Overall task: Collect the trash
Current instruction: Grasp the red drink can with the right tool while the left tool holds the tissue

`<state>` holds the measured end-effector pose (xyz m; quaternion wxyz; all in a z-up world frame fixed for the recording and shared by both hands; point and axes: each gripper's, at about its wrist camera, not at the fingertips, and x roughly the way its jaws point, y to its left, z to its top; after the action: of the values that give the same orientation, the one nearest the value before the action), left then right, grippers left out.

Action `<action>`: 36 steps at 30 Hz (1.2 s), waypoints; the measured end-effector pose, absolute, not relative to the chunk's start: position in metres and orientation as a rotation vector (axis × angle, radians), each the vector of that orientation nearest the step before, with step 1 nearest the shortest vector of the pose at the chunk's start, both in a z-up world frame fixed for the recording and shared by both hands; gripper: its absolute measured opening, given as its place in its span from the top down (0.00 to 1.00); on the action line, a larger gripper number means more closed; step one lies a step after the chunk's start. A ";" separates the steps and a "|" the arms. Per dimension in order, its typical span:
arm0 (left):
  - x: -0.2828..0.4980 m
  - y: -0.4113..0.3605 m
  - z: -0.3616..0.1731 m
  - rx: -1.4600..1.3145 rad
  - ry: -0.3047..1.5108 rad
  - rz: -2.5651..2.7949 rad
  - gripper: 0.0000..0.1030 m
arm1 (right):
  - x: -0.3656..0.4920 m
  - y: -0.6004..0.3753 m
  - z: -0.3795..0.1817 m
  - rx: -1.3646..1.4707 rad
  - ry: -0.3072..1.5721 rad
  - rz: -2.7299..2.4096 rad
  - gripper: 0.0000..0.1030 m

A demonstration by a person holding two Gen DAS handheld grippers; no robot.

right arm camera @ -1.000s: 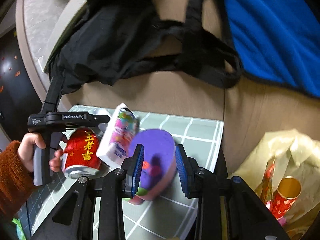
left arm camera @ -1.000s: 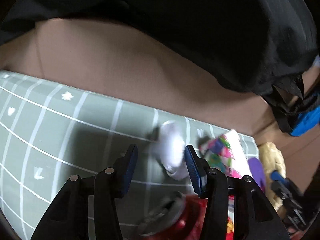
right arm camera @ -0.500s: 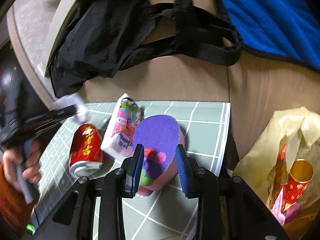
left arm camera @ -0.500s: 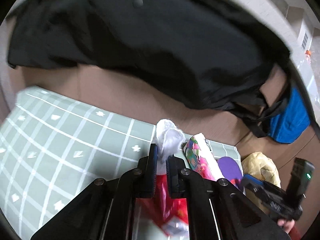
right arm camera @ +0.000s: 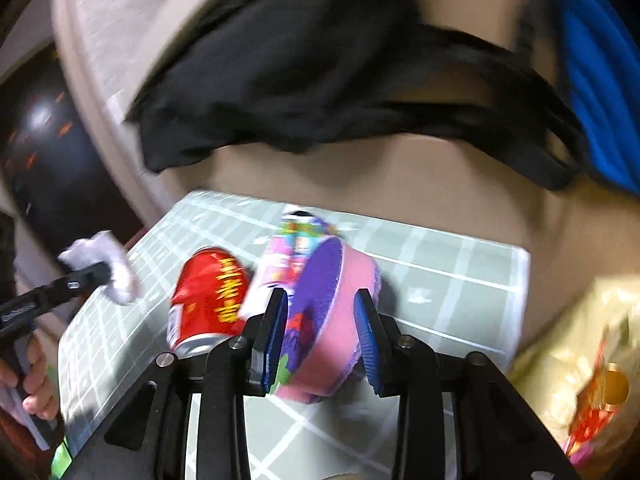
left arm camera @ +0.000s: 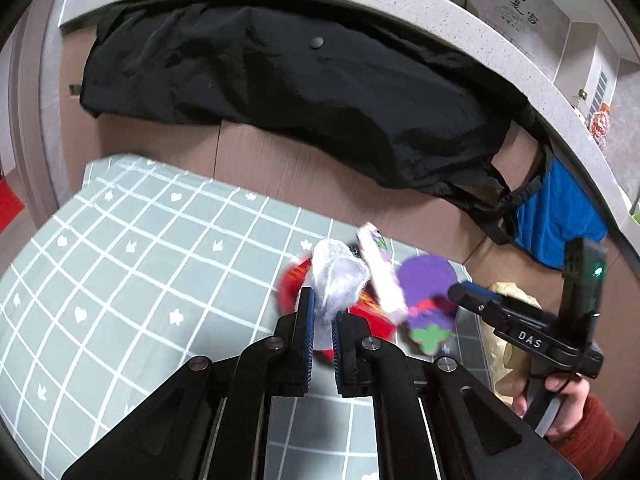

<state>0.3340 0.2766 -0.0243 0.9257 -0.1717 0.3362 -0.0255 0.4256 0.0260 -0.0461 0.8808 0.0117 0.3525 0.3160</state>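
Observation:
My left gripper (left arm camera: 322, 320) is shut on a crumpled white tissue (left arm camera: 338, 280), held above the green checked mat (left arm camera: 140, 240); the right wrist view shows that tissue (right arm camera: 104, 256) at the far left. Below it lie a red can (right arm camera: 208, 292) on its side and a colourful tissue pack (right arm camera: 292, 248). A purple and pink sponge (right arm camera: 332, 280) leans tilted against the pack. My right gripper (right arm camera: 322, 320) has the sponge between its jaws, which are opening; the pads stand close beside it without squeezing it.
A yellowish plastic bag (right arm camera: 580, 340) with a gold-rimmed red can (right arm camera: 612, 388) inside sits at the mat's right edge. Black cloth (left arm camera: 320, 80) and blue cloth (left arm camera: 560, 216) hang over the brown surface behind. A hand (left arm camera: 568, 396) holds the right gripper's handle.
My left gripper shut on the white tissue and lifted it up off the mat, pulling back. My right gripper moved closer, so the sponge now sits between its jaws.

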 end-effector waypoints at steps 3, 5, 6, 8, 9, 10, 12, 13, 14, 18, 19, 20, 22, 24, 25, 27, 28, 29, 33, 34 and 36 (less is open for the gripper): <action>0.327 0.278 -0.035 -0.388 0.707 -0.054 0.92 | 0.414 0.055 -0.040 -0.057 0.734 0.709 0.67; 0.323 0.280 -0.041 -0.409 0.713 -0.053 0.92 | 0.408 0.068 -0.040 -0.107 0.732 0.712 0.67; 0.321 0.281 -0.043 -0.418 0.714 -0.053 0.92 | 0.406 0.073 -0.041 -0.133 0.734 0.710 0.67; 0.317 0.284 -0.046 -0.429 0.715 -0.052 0.92 | 0.404 0.081 -0.043 -0.160 0.743 0.705 0.67; 0.315 0.285 -0.047 -0.435 0.715 -0.052 0.92 | 0.405 0.083 -0.043 -0.163 0.744 0.695 0.67; 0.314 0.287 -0.048 -0.439 0.714 -0.051 0.92 | 0.404 0.083 -0.043 -0.159 0.743 0.683 0.67; 0.310 0.291 -0.048 -0.445 0.704 -0.042 0.92 | 0.407 0.079 -0.043 -0.115 0.748 0.637 0.67; 0.309 0.293 -0.048 -0.446 0.700 -0.037 0.92 | 0.411 0.075 -0.044 -0.070 0.762 0.625 0.67; 0.307 0.296 -0.048 -0.451 0.695 -0.030 0.92 | 0.412 0.071 -0.045 -0.037 0.776 0.621 0.67; 0.302 0.311 -0.050 -0.475 0.680 -0.002 0.92 | 0.407 0.068 -0.039 -0.001 0.774 0.620 0.66; 0.300 0.315 -0.050 -0.478 0.676 0.011 0.92 | 0.401 0.077 -0.035 -0.047 0.760 0.652 0.66; 0.298 0.320 -0.050 -0.484 0.673 0.023 0.92 | 0.397 0.085 -0.033 -0.080 0.761 0.681 0.66; 0.296 0.328 -0.050 -0.503 0.672 0.035 0.92 | 0.392 0.106 -0.031 -0.143 0.794 0.784 0.66; 0.293 0.335 -0.052 -0.525 0.672 0.042 0.92 | 0.396 0.126 -0.034 -0.147 0.873 0.876 0.66; 0.292 0.337 -0.053 -0.528 0.672 0.046 0.92 | 0.400 0.130 -0.036 -0.130 0.897 0.889 0.66; 0.290 0.343 -0.055 -0.529 0.676 0.059 0.92 | 0.411 0.135 -0.042 -0.092 0.923 0.886 0.66; 0.290 0.346 -0.056 -0.531 0.678 0.066 0.92 | 0.415 0.136 -0.045 -0.097 0.923 0.876 0.65; 0.289 0.351 -0.057 -0.534 0.681 0.075 0.92 | 0.421 0.141 -0.049 -0.122 0.922 0.853 0.65; 0.284 0.366 -0.059 -0.550 0.686 0.097 0.92 | 0.443 0.155 -0.066 -0.098 0.965 0.871 0.59; 0.283 0.368 -0.059 -0.549 0.687 0.100 0.92 | 0.447 0.157 -0.068 -0.078 0.985 0.877 0.55; 0.281 0.373 -0.060 -0.553 0.696 0.100 0.92 | 0.451 0.164 -0.075 -0.041 1.017 0.922 0.54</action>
<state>0.2807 0.3733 -0.0601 0.9017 -0.2672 0.3364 0.0483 0.4508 0.1636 -0.0749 0.7733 -0.0192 0.4695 0.4257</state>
